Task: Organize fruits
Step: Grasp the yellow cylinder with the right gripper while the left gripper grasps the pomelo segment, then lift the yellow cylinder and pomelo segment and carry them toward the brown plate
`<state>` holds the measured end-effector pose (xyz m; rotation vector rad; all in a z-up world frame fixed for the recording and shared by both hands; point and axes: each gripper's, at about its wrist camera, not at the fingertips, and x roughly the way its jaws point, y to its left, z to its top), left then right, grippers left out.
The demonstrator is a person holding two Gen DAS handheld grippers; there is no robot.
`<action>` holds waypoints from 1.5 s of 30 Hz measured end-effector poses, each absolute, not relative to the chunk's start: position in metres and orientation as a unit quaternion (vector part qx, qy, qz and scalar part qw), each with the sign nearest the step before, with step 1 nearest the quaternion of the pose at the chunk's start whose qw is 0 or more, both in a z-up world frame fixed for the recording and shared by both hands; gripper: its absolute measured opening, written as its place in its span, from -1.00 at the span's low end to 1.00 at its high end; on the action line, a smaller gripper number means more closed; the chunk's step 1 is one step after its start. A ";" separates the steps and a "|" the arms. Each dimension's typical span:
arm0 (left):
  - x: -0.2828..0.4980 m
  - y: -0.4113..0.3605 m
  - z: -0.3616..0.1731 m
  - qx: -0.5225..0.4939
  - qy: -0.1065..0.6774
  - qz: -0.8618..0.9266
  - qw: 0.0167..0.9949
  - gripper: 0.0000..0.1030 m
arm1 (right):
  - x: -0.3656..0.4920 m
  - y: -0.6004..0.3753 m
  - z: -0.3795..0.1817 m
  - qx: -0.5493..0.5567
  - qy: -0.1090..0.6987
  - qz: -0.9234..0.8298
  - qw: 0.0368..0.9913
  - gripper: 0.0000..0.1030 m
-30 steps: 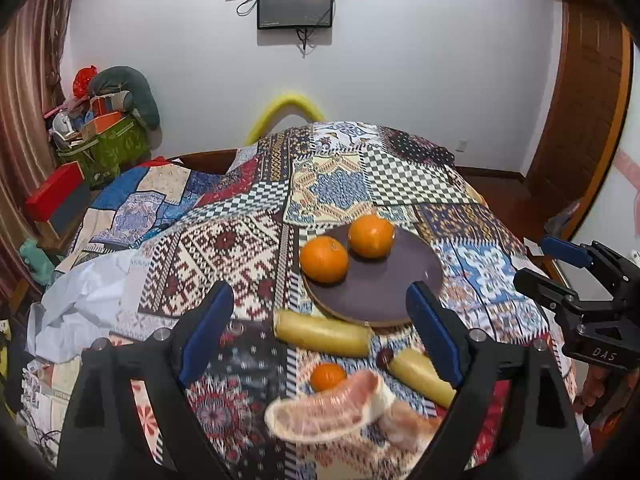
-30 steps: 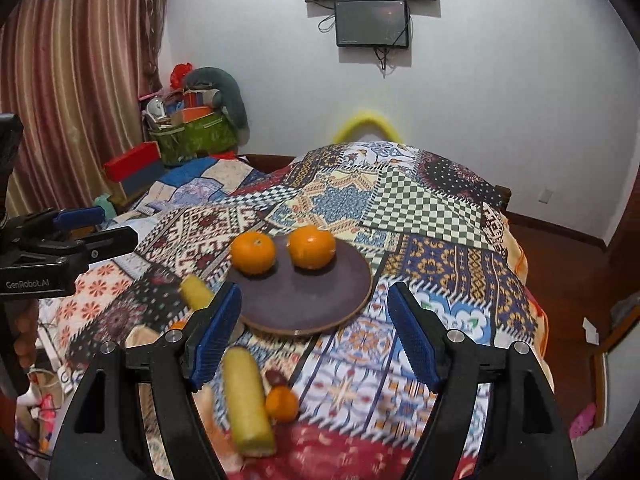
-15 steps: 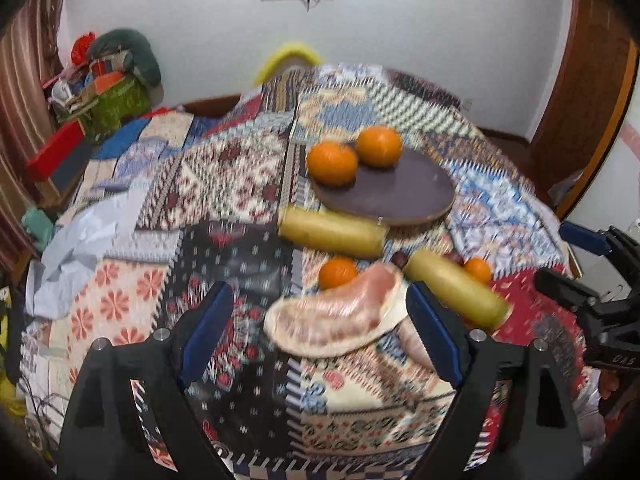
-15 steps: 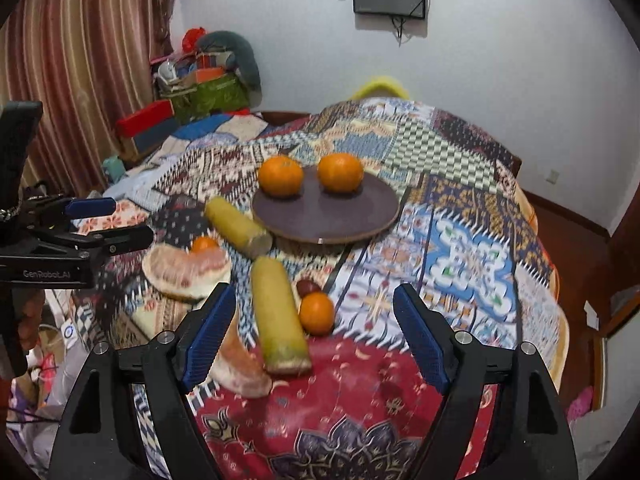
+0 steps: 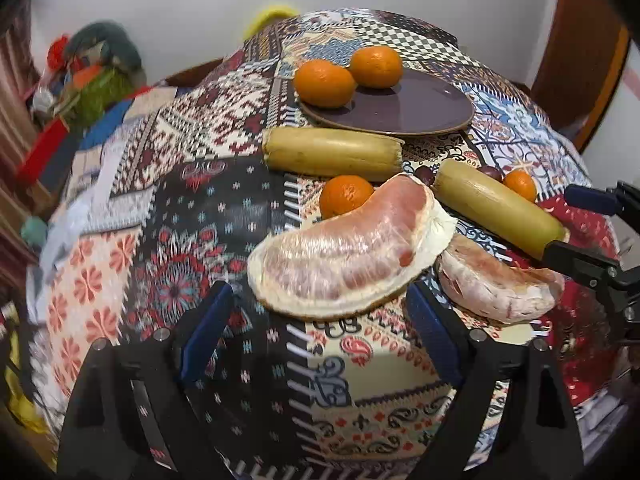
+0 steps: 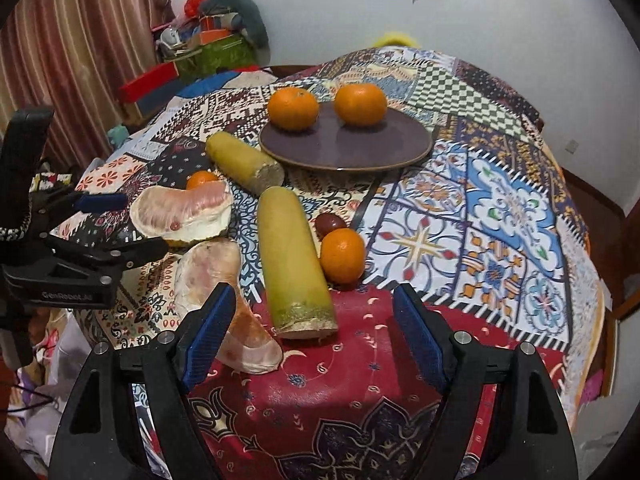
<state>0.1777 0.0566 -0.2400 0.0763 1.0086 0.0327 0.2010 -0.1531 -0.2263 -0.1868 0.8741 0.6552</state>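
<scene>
A dark plate [image 5: 420, 108] [image 6: 360, 152] holds two oranges [image 5: 324, 82] [image 6: 360, 104]. In front of it lie two yellow-green cane pieces [image 5: 332, 154] [image 6: 292, 264], two small oranges [image 5: 346, 200] [image 6: 342, 254], a dark plum [image 6: 330, 222] and two peeled pomelo wedges [image 5: 348, 252] [image 6: 224, 296]. My left gripper [image 5: 320, 336] is open and empty, just short of the large wedge. My right gripper [image 6: 312, 332] is open and empty, around the near end of a cane piece.
A patchwork cloth [image 6: 500, 208] covers the round table. Boxes and bags [image 6: 208, 48] are piled at the far left by a curtain [image 6: 80, 40]. A wooden door [image 5: 580, 60] stands at the right.
Both grippers have pulled back toward the table's near edge and tilted down, so the near fruits now fill the views. Both stayed open. No fruit moved.
</scene>
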 end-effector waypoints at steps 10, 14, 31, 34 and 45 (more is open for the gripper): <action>0.204 0.044 -0.243 0.090 0.479 -0.014 0.873 0.85 | 0.211 -0.147 -0.243 -0.076 0.445 0.332 0.828 -0.02; 0.215 0.044 -0.248 0.081 0.486 -0.031 0.870 0.85 | 0.214 -0.148 -0.244 -0.066 0.448 0.341 0.823 -0.25; 0.177 0.047 -0.242 0.005 0.488 -0.072 0.870 -0.01 | 0.196 -0.172 -0.231 -0.086 0.433 0.340 0.831 -0.29; 0.165 0.044 -0.238 -0.005 0.490 -0.082 0.868 -0.19 | 0.191 -0.180 -0.230 -0.090 0.433 0.336 0.832 -0.29; 0.143 0.035 -0.238 -0.012 0.499 -0.091 0.862 -0.32 | 0.180 -0.200 -0.232 -0.095 0.442 0.322 0.832 -0.29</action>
